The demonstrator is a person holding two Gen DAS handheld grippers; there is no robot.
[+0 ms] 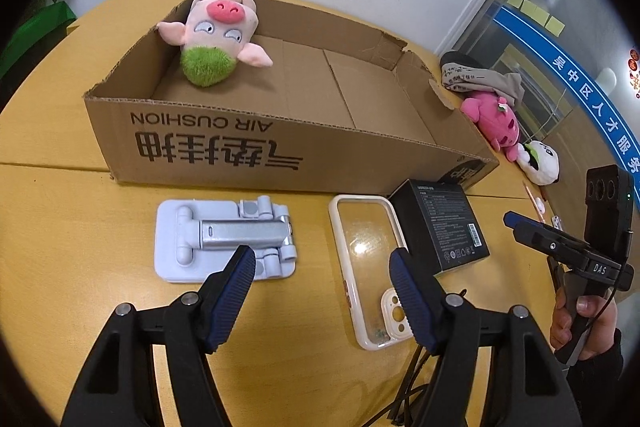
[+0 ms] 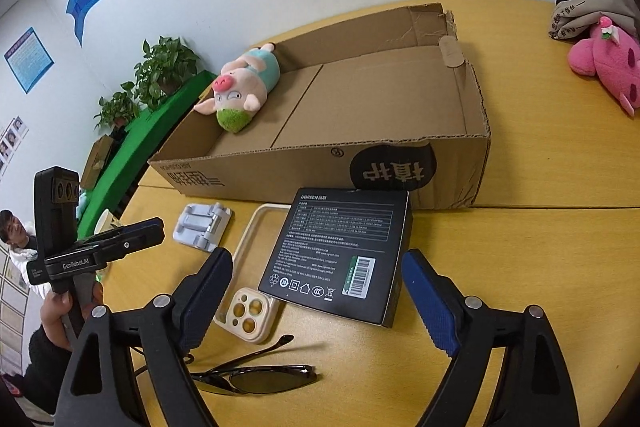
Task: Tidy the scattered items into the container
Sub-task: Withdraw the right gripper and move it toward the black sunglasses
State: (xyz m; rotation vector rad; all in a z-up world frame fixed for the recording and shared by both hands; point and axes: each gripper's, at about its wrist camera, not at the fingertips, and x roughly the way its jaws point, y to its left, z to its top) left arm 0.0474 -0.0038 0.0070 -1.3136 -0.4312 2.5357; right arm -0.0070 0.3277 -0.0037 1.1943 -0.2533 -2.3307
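1. Two grippers hover above the table [image 2: 540,267], both in front of the box [image 1: 280,147].
2. Left gripper [image 1: 322,291]: jaws spread wide, holding nothing, above the gap between the stand [image 1: 224,241] and the case [image 1: 370,267].
3. Right gripper [image 2: 316,301]: jaws spread wide, holding nothing, above the black carton [image 2: 340,255].
4. Pig plush [image 1: 218,35] lies inside the box, at its far left corner.
5. Stand, case and carton lie just in front of the box; the carton overlaps the case.
6. Sunglasses [image 2: 256,379] lie in front of the box, nearest the right gripper.
7. Pink plush [image 1: 496,123] lies right of the box, outside it.
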